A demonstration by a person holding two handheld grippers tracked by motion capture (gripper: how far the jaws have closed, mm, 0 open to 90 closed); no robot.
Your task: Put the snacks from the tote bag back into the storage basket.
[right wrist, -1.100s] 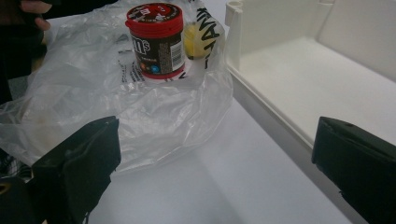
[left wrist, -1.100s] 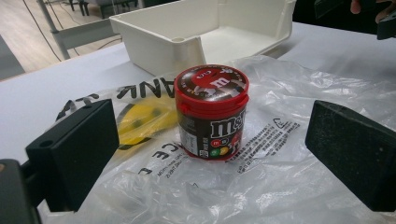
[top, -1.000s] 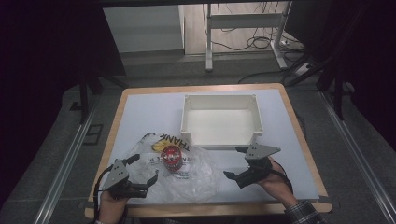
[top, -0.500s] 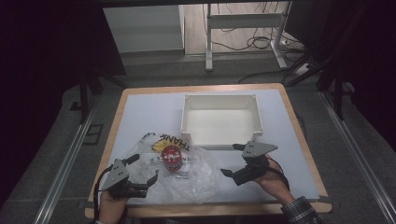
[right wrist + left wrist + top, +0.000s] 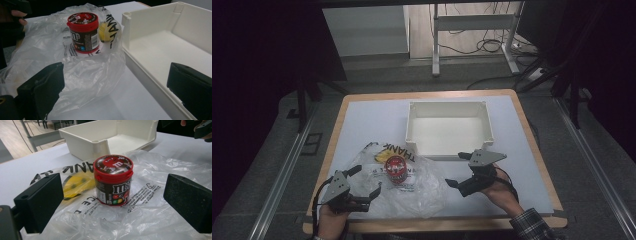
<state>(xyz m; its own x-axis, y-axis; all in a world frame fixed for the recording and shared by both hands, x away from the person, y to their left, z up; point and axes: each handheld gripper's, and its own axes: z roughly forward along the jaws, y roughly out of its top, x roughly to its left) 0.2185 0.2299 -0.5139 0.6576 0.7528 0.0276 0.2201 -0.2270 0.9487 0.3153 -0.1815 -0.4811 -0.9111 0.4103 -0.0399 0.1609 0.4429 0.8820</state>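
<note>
A red-lidded candy tub [image 5: 396, 169] stands upright on a crumpled clear plastic bag [image 5: 422, 192] spread over the near half of the white worktop [image 5: 362, 122], its lid closed and its dark label facing the person. Printed black lettering and a yellow patch [image 5: 75, 182] on the bag show just behind the tub. Beyond the bag, an empty white plastic bin [image 5: 448, 128] sits near the middle of the worktop, its near wall just beside the bag's far edge.

The left claw [image 5: 363, 184] hovers over the bag's near left corner, jaws wide apart and holding nothing; in the left gripper view the tub stands centred between the two black pads but well ahead of them. The right claw [image 5: 458, 170] hangs at the bag's right edge, close to the bin's near right corner, its jaws likewise spread and empty; the right gripper view shows one pad over the plastic and the other over the bin's rim. A hand [image 5: 499, 187] in a checked sleeve grips the right tool at the worktop's front edge.
</note>
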